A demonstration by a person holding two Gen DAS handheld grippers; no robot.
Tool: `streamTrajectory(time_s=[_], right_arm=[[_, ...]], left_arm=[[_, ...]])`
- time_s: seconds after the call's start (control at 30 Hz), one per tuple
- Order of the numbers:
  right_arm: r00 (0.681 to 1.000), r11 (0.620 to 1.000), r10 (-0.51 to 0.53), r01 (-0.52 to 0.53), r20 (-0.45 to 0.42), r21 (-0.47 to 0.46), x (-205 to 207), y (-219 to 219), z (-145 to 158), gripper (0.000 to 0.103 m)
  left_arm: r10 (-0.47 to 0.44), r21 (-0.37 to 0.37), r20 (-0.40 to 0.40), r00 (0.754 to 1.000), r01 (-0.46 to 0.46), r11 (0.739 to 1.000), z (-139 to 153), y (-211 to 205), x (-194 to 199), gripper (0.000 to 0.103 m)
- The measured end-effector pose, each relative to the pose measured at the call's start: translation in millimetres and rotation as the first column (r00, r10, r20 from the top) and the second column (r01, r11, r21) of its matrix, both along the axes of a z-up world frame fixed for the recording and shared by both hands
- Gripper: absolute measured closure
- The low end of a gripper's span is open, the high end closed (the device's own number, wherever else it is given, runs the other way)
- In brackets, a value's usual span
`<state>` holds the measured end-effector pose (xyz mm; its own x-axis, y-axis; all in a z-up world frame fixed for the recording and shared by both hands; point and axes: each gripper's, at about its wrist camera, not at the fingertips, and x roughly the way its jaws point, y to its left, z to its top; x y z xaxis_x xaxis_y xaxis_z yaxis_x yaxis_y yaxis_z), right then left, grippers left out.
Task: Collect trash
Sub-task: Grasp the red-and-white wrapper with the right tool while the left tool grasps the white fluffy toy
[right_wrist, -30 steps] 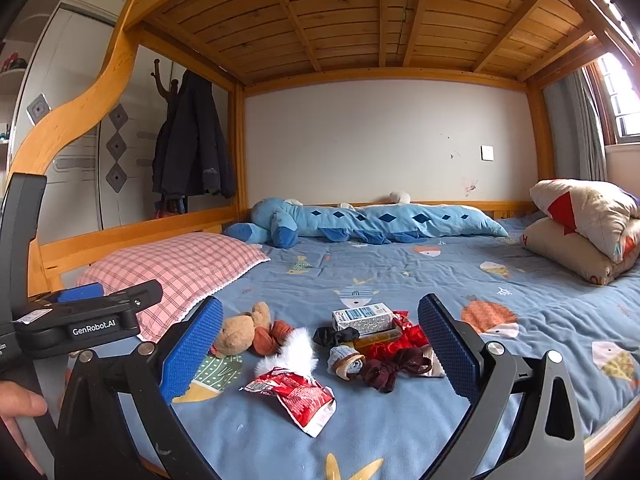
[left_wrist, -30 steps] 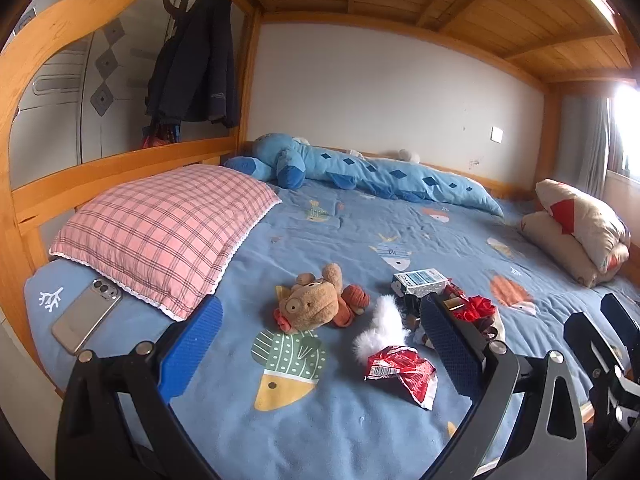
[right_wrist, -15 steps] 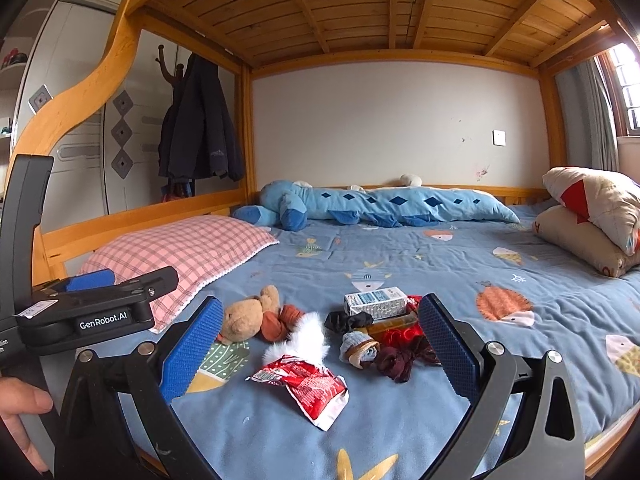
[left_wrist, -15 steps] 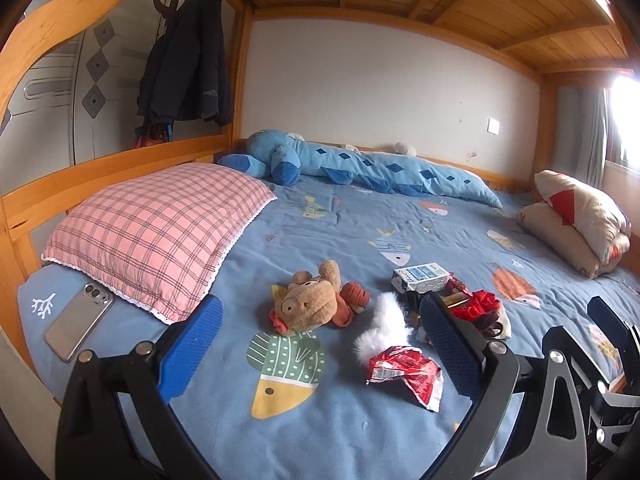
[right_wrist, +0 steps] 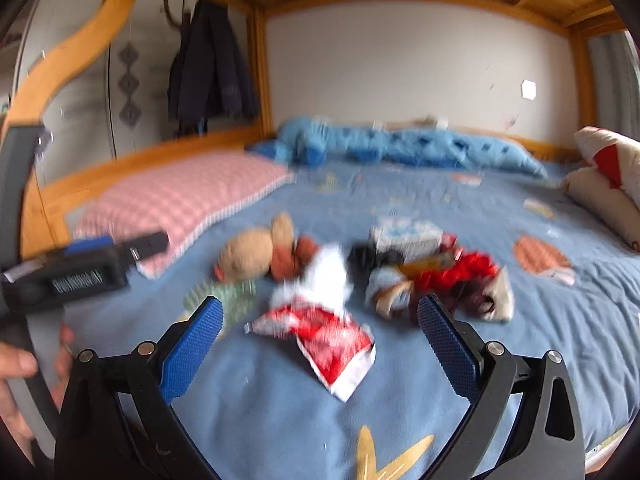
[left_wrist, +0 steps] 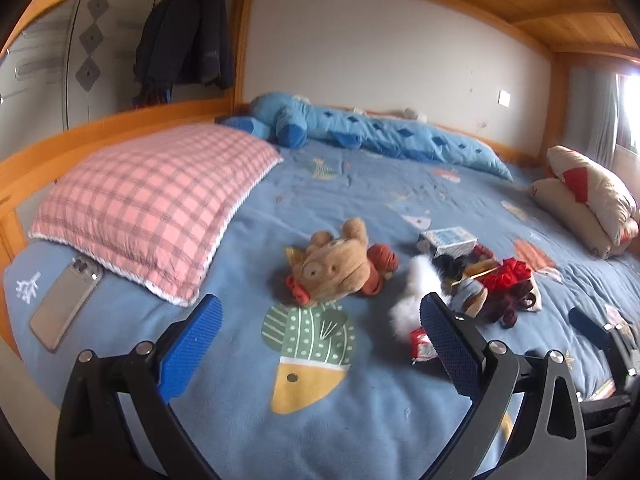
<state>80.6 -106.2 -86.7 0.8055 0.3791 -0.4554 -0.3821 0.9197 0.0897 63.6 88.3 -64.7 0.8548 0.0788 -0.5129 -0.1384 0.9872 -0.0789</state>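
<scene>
A crumpled red and white snack wrapper [right_wrist: 328, 340] lies on the blue bedspread, just ahead of my open, empty right gripper [right_wrist: 320, 344]. In the left wrist view the wrapper [left_wrist: 422, 346] is half hidden behind the right finger of my open, empty left gripper [left_wrist: 320, 340]. A small blue and white carton [left_wrist: 450, 240] lies further back, beside an orange wrapper [left_wrist: 480, 270] and a pile of red and dark cloth items [left_wrist: 506, 288]. The carton [right_wrist: 408, 236] also shows, blurred, in the right wrist view.
A brown plush toy [left_wrist: 340, 264] and a white fluffy item [left_wrist: 412, 292] lie beside the trash. A pink checked pillow [left_wrist: 156, 204] and a phone [left_wrist: 66, 308] lie at the left. A long blue plush [left_wrist: 360, 132] lies along the wall, cushions [left_wrist: 588, 200] at right.
Both grippers have moved forward and tilted down toward the bed; the items look larger and closer. The right wrist view is now motion-blurred.
</scene>
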Motion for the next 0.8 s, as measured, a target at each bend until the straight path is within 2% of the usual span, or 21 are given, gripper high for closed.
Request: streamTrajectory(time_s=[0.13, 0.27, 0.43, 0.47, 0.5, 0.53, 0.6, 0.63, 0.8], right_arm=[[0.993, 0.998, 0.051, -0.055, -0.103, -0.035, 22.8, 15.9, -23.3, 0.008], [0.988, 0.995, 0.044, -0.057, -0.145, -0.086, 42.2, 26.8, -36.1, 0.008], [0.98, 0.993, 0.039, -0.059, -0.194, -0.099, 67.4, 34.3, -48.8, 0.009], [0.979, 0.993, 0.036, -0.057, -0.199, -0.102, 70.4, 34.5, -50.3, 0.012], [0.978, 0.993, 0.035, -0.057, -0.205, -0.103, 72.4, 34.5, -51.4, 0.023], [0.975, 0.993, 0.04, -0.063, -0.218, -0.1, 75.6, 34.5, -54.2, 0.028], [0.968, 0.992, 0.04, -0.068, -0.247, -0.106, 80.2, 33.7, -59.4, 0.054], [0.964, 0.991, 0.035, -0.067, -0.262, -0.116, 81.9, 32.1, -62.3, 0.054], [0.963, 0.997, 0.042, -0.058, -0.266, -0.052, 76.3, 16.1, -57.0, 0.061]], left_arm=[[-0.003, -0.008, -0.048, 0.999, 0.002, 1.0, -13.1, 4.4, 12.1, 0.004], [-0.018, -0.012, -0.077, 0.997, 0.017, 1.0, -21.9, 3.5, 20.8, 0.004], [-0.033, -0.013, -0.102, 0.994, 0.032, 0.999, -27.3, 0.1, 29.1, 0.004], [-0.038, -0.015, -0.107, 0.994, 0.036, 0.999, -28.0, -0.4, 30.7, 0.004], [-0.041, -0.016, -0.112, 0.993, 0.04, 0.999, -28.1, -0.9, 31.9, 0.004], [-0.043, -0.015, -0.115, 0.992, 0.042, 0.999, -28.4, -1.4, 33.7, 0.004], [-0.049, -0.011, -0.123, 0.991, 0.049, 0.999, -29.1, -3.9, 36.3, 0.004], [-0.053, -0.009, -0.124, 0.991, 0.052, 0.999, -29.5, -5.1, 36.8, 0.004], [-0.064, 0.006, -0.129, 0.99, 0.065, 0.998, -28.0, -13.4, 39.1, 0.004]])
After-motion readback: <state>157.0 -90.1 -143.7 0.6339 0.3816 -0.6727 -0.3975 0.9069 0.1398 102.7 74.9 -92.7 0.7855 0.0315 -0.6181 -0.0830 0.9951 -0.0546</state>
